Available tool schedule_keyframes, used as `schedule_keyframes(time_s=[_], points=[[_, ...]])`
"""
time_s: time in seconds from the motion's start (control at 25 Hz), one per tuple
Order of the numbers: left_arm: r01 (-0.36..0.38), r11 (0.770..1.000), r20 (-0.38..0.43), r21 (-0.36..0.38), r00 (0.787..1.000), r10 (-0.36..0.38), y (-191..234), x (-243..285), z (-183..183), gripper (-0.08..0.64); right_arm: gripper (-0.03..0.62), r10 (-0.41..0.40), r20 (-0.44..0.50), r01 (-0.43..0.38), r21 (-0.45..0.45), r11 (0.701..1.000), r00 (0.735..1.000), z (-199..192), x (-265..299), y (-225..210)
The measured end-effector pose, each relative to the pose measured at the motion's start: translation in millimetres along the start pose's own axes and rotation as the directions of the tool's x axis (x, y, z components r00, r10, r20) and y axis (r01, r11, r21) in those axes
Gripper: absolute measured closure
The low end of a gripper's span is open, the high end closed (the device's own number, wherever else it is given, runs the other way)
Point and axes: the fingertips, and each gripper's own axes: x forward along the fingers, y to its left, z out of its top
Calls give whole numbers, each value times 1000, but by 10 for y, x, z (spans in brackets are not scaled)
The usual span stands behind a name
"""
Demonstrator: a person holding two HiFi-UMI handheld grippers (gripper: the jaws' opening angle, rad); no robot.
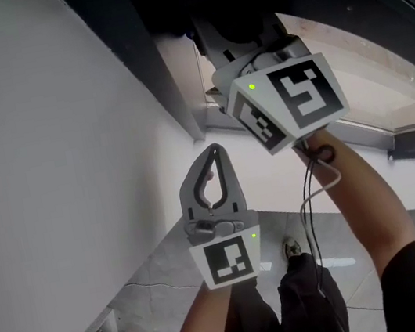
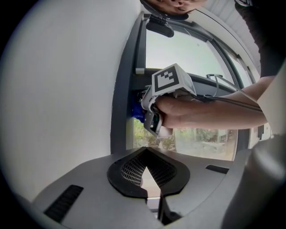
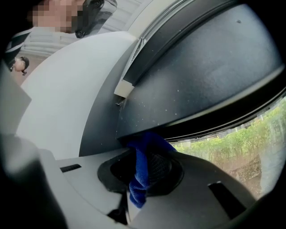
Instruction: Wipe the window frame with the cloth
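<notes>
The right gripper (image 3: 143, 159) has its jaws clenched on the blue cloth (image 3: 139, 179). The upper fold of the cloth is pressed against the dark window frame (image 3: 192, 76) and the rest hangs down between the pads. The left gripper (image 2: 145, 154) has its jaws drawn together at the tips with nothing between them, and it is held short of the window frame, touching neither it nor the cloth. The right gripper view shows greenery (image 3: 250, 134) through the glass below the window frame. The left gripper view shows the hand (image 2: 178, 114) holding the other gripper against the window frame. The head view shows the white wall (image 1: 46, 150) running beside the window frame.
</notes>
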Motion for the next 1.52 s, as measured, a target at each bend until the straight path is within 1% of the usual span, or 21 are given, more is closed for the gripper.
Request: schedule_keyframes(time_s=[0.04, 0.12, 0.16, 0.28, 0.4, 0.56, 0.72, 0.84, 0.88, 1.0, 1.04, 1.12, 1.2, 1.28, 1.4, 1.52], points=[[-18, 1000, 5, -18, 1000, 18, 12, -22, -32, 554, 569, 1, 1, -1, 7, 1000, 1000, -7, -2, 6], [-76, 988, 18, -138, 997, 79, 26, -76, -115, 554, 569, 4, 3, -4, 18, 1000, 1000, -21, -22, 4], [-88, 982, 23, -164, 995, 93, 19, -94, -155, 554, 569, 4, 4, -4, 18, 1000, 1000, -22, -34, -5], [-99, 981, 45, -168, 993, 108, 7, -99, -266, 554, 569, 17, 12, -17, 5, 1000, 1000, -11, -31, -2], [-111, 978, 86, -174, 988, 127, 8, -75, -355, 554, 569, 40, 20, -40, 3, 999, 999, -19, -13, 32], [-88, 986, 138, -138, 985, 107, -40, 57, -401, 554, 569, 55, 12, -55, 5, 998, 998, -39, -15, 26], [-77, 990, 151, -120, 984, 95, -112, 103, -462, 554, 569, 43, 11, -43, 5, 999, 999, -54, -66, 17], [-75, 991, 182, -108, 979, 94, -138, 175, -464, 554, 569, 27, 46, -26, -25, 999, 999, -28, -64, -9], [-74, 992, 183, -104, 979, 93, -137, 210, -487, 555, 569, 22, 61, -19, -42, 999, 998, -31, -59, -8], [-60, 992, 151, -109, 986, 77, -150, 266, -664, 554, 569, 6, 97, 3, -92, 996, 995, -98, -95, 42], [-61, 991, 156, -115, 985, 78, -151, 273, -713, 554, 569, 5, 108, 6, -102, 995, 994, -121, -109, 64], [-73, 990, 199, -117, 975, 96, -139, 305, -757, 554, 569, 8, 143, 10, -122, 992, 990, -146, -109, 91], [-81, 990, 273, -111, 956, 109, -147, 346, -742, 554, 569, 9, 186, 20, -152, 988, 982, -166, -95, 94], [-85, 990, 311, -109, 943, 116, -171, 367, -794, 554, 569, 1, 217, 36, -164, 986, 976, -226, -104, 90], [-84, 989, 302, -122, 946, 117, -219, 356, -959, 554, 569, -17, 219, 50, -146, 988, 976, -392, -169, 85], [-83, 986, 299, -145, 946, 123, -240, 337, -983, 554, 569, -11, 225, 49, -163, 985, 974, -467, -203, 109]])
